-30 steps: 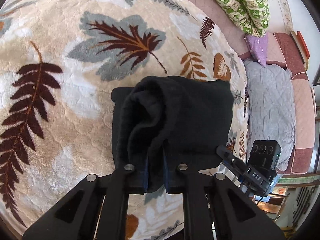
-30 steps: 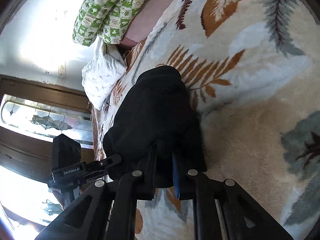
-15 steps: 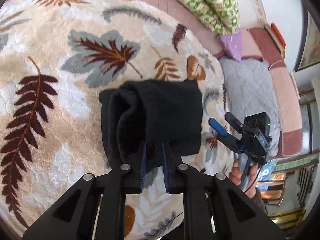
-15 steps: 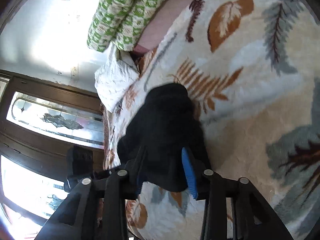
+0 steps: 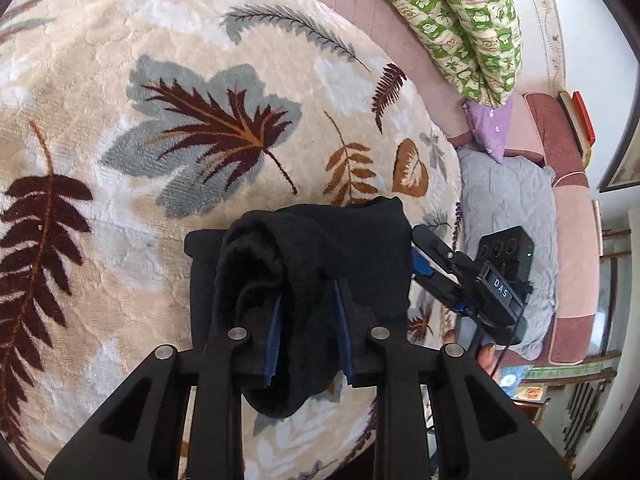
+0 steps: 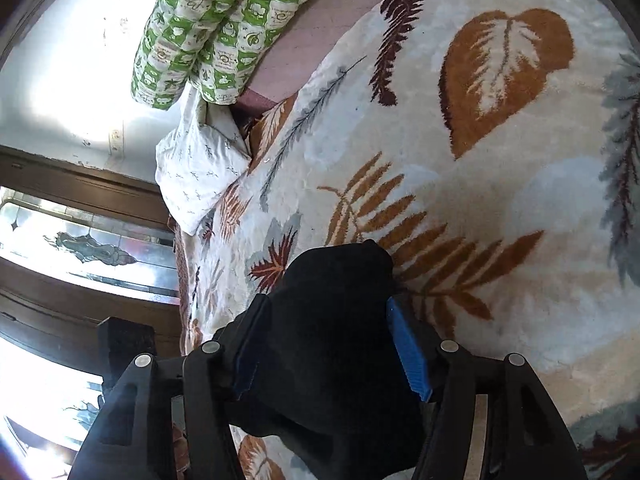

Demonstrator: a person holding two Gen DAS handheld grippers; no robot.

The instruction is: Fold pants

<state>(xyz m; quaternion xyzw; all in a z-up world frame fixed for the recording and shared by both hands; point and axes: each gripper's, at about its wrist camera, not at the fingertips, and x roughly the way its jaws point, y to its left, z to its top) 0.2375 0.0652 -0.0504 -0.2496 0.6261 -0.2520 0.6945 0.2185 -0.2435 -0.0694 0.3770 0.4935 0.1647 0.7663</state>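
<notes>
The black pants [image 5: 320, 248] lie as a thick folded bundle on the leaf-patterned blanket [image 5: 160, 60]. My left gripper [image 5: 308, 304] has a fold of the near edge between its blue pads. Its jaws are opening, and the pads still touch the fabric. In the right wrist view the pants [image 6: 336, 280] fill the space between the fingers of my right gripper [image 6: 324, 312]. Those jaws are opening and stand wide, with the right blue pad [image 6: 408, 356] bare and off the cloth. In the left wrist view the right gripper [image 5: 420, 260] sits at the bundle's right edge.
A green patterned quilt [image 5: 460, 20] lies rolled along the pink headboard. A purple pillow [image 5: 488, 124] and a grey quilted cover [image 5: 508, 208] lie to the right. A white pillow [image 6: 196, 168] sits at the bed's far corner by a window. A hand [image 5: 486, 354] holds the right gripper.
My right gripper's jaws went from shut on the pants to wide apart. The left jaws widened a little, with the fold still between them. The bundle stays folded on the blanket.
</notes>
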